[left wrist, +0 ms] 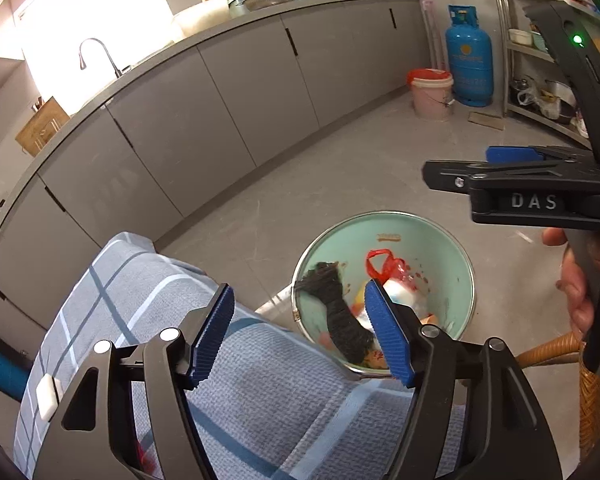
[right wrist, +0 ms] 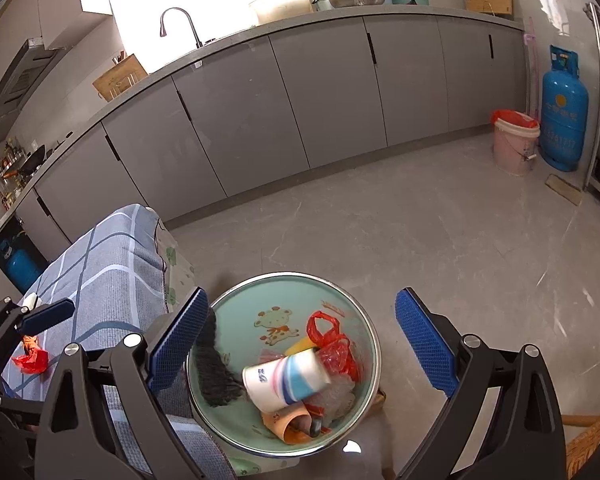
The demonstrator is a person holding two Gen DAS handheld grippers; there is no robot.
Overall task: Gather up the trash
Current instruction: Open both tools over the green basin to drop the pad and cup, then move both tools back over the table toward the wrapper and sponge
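Observation:
A mint-green bin [right wrist: 240,308] with a metal rim stands on the floor beside the cloth-covered table [right wrist: 100,264]. It holds a striped paper cup [right wrist: 288,376], a red plastic bag [right wrist: 332,344], a dark bristly thing [right wrist: 216,372] and an orange paper scrap [right wrist: 292,424]. My right gripper [right wrist: 302,304] hangs open above the bin with nothing between its pads. My left gripper [left wrist: 300,308] is open over the table's edge, the bin [left wrist: 420,240] just beyond it. A red scrap [right wrist: 30,360] lies on the cloth under the left gripper [right wrist: 36,320]. The right gripper [left wrist: 456,164] shows at the right of the left wrist view.
Grey cabinets [right wrist: 300,100] run along the far wall. A pink bucket [right wrist: 514,142] with a red liner and a blue gas cylinder [right wrist: 564,108] stand in the far right corner by a metal shelf [left wrist: 540,80]. A wicker chair [left wrist: 548,352] is near the bin.

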